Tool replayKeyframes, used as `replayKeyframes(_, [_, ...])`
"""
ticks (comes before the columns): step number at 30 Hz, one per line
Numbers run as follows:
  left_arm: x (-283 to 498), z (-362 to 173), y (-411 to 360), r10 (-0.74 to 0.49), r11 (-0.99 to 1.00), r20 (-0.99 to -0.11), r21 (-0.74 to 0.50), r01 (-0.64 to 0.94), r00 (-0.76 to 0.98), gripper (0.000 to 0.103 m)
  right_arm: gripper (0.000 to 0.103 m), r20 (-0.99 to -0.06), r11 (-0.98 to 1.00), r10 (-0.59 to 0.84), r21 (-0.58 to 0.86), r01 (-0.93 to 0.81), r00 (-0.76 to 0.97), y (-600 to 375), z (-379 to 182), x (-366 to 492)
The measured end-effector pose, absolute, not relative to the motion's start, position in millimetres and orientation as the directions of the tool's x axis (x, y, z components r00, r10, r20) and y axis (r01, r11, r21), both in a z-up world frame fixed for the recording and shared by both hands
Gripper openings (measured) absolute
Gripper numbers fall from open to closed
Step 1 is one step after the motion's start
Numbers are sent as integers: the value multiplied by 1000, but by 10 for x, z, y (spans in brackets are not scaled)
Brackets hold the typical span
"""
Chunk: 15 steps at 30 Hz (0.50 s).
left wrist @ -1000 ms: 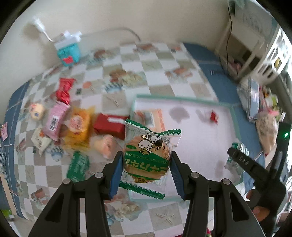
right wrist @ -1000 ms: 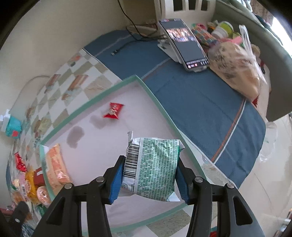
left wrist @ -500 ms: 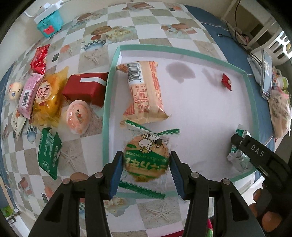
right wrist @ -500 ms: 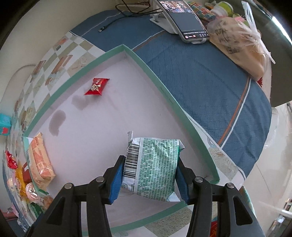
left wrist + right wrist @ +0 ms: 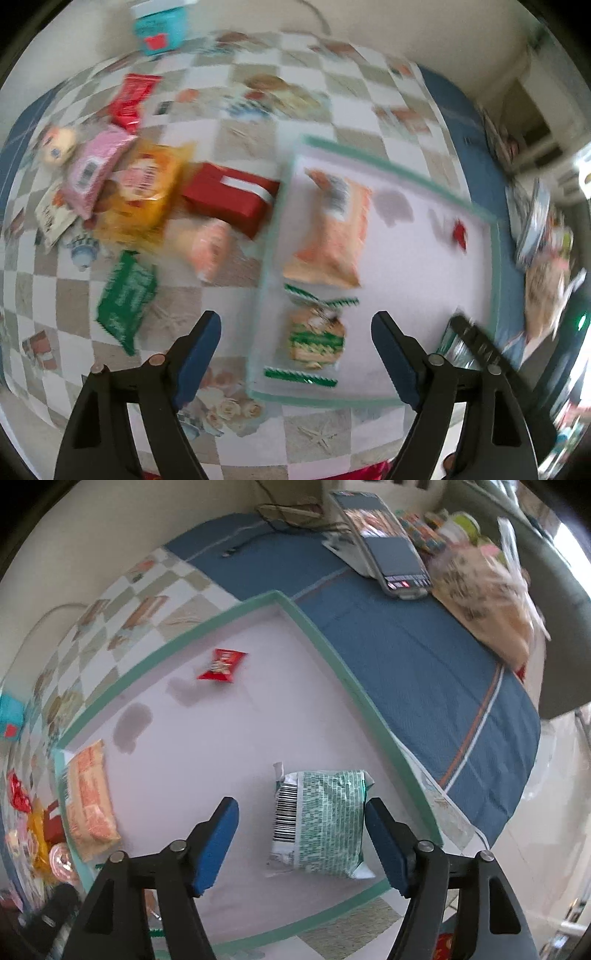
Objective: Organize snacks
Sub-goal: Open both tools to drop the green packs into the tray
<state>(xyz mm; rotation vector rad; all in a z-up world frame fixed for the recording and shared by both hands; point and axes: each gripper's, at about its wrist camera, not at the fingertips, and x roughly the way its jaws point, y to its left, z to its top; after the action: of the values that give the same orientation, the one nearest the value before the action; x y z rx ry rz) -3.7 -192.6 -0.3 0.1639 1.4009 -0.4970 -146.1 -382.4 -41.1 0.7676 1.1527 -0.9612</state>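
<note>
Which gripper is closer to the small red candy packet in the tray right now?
Right. The right gripper is at the tray's near right corner, the red candy packet just beyond. The left gripper sits at the near left corner, diagonally opposite.

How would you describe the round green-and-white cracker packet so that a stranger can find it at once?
Look in the shallow tray with the green rim. Near its front left corner, below the long orange packet, lies the cracker packet. It alone shows a round biscuit through clear wrap with green zigzag ends.
</note>
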Motion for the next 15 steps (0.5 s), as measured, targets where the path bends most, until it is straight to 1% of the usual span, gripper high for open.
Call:
replayKeyframes(1, [46, 31, -1868, -238, 899, -966, -179, 399, 102, 95, 76, -967, 421, -222, 19, 907, 123, -3798, -389, -1437])
replayKeyframes(2, [106, 65, -1801, -238, 908, -964, -178, 379, 119, 96, 76, -965, 443, -224, 23, 896, 136, -3756, -372, -1396])
replayKeyframes(8, [597, 230, -1172, -175, 972, -953, -126, 199, 246, 96, 85, -949, 549, -262, 5, 836, 177, -3460, -272, -1152])
replayKeyframes(12, [854, 224, -711, -128, 991, -952, -112, 73, 278, 96, 86, -944, 601, -274, -20, 799, 183, -3253, -252, -1039])
replayKeyframes(15, [999, 189, -345, -71, 995, -951, -87, -41, 301, 96, 86, -941, 645, -278, -33, 763, 194, -3086, -249, -925])
